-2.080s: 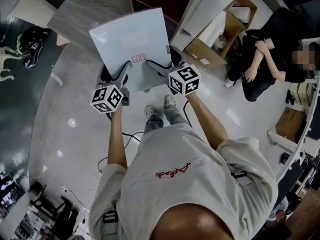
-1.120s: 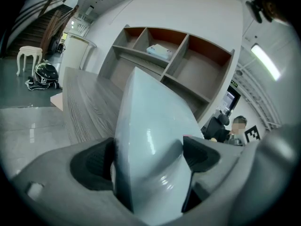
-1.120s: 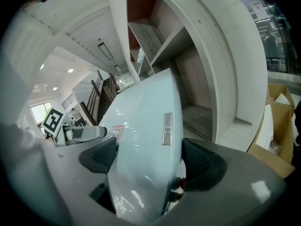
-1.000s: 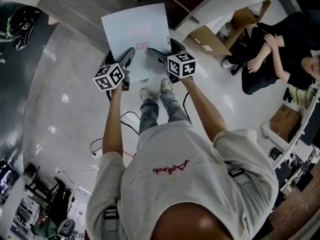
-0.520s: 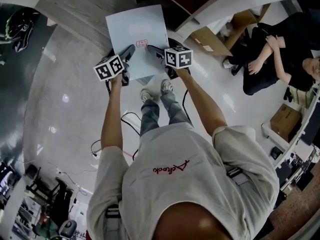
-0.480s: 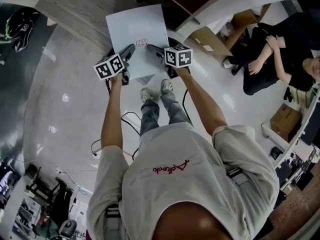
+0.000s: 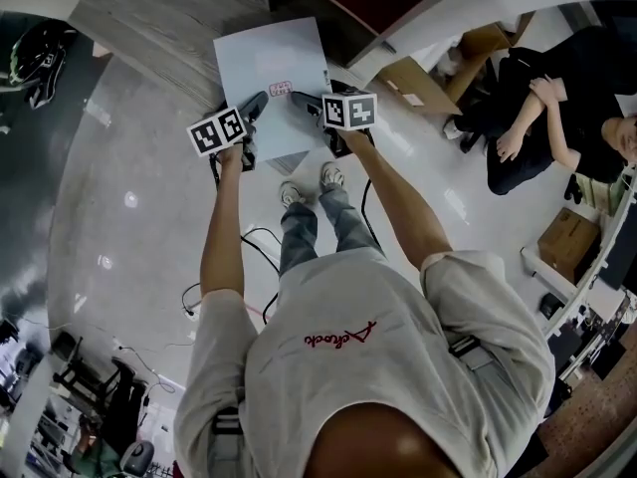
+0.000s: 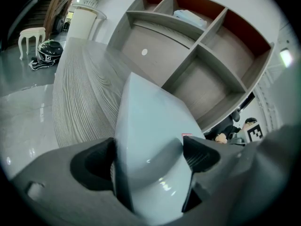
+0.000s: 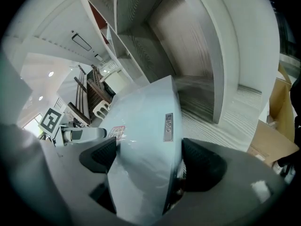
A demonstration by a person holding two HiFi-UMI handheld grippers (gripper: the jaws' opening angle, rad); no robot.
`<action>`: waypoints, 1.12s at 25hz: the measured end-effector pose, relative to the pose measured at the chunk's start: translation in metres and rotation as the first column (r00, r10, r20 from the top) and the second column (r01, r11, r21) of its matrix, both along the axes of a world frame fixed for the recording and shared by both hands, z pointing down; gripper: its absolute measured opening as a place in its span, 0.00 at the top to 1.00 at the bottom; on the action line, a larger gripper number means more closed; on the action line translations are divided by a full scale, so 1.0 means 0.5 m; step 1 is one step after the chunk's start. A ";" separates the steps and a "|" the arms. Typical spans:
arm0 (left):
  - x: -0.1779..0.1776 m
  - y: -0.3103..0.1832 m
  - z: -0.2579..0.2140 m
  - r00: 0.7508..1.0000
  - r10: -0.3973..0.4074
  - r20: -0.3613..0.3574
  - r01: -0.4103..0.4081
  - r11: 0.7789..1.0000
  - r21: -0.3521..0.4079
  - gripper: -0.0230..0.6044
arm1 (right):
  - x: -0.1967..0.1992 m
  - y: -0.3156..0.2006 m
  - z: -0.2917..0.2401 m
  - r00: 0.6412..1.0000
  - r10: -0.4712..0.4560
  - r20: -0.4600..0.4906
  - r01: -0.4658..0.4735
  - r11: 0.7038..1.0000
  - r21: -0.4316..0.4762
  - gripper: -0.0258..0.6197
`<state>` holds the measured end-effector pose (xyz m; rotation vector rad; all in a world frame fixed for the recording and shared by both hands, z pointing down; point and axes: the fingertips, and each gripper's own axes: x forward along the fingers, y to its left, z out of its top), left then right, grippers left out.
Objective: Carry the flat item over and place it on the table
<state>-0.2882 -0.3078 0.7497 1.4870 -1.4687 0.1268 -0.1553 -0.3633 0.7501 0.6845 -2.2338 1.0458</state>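
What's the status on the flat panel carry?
Left gripper and right gripper both shut on the near edge of the pale blue flat panel. Panel airborne, far end over the grey woodgrain table, not set down. Nothing visible blocking the tabletop.

The flat item [image 7: 271, 68] lies between the left hand-held gripper [image 7: 255, 106] and the right hand-held gripper [image 7: 301, 99], its far end above the desk's [image 7: 149, 18] near edge. Shelving [image 8: 202, 44] stands behind the desk.

You're holding the slab [image 7: 271, 68], pale, glossy, thin, bearing a small red label [image 7: 280, 62], roughly level above the table [image 7: 149, 13].
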 end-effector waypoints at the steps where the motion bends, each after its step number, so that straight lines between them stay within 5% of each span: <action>1: -0.001 -0.001 0.001 1.000 -0.001 0.001 0.001 1.000 0.000 0.22 | -0.001 -0.001 0.001 1.000 0.000 0.000 0.000 1.000 0.001 0.26; 8: -0.003 -0.003 -0.002 1.000 0.010 0.022 -0.010 1.000 0.018 0.21 | 0.000 -0.005 -0.002 1.000 0.004 -0.002 -0.004 1.000 0.023 0.25; 11: -0.013 -0.002 -0.019 0.989 0.047 0.143 -0.054 0.997 0.047 0.20 | -0.001 -0.016 -0.021 0.999 -0.012 -0.041 0.018 0.991 0.131 0.24; 22: -0.003 0.008 -0.125 0.967 0.064 0.245 -0.109 0.979 0.173 0.20 | 0.009 -0.024 -0.131 0.998 -0.021 -0.051 0.038 0.933 0.358 0.40; 24: 0.008 0.007 -0.157 0.958 0.075 0.276 -0.136 0.969 0.208 0.28 | 0.010 -0.020 -0.156 0.999 -0.021 -0.048 0.038 0.917 0.398 0.49; 28: 0.031 0.015 -0.220 0.921 0.082 0.380 -0.194 0.944 0.267 0.67 | 0.019 -0.007 -0.198 0.999 -0.016 -0.034 0.030 0.894 0.448 0.71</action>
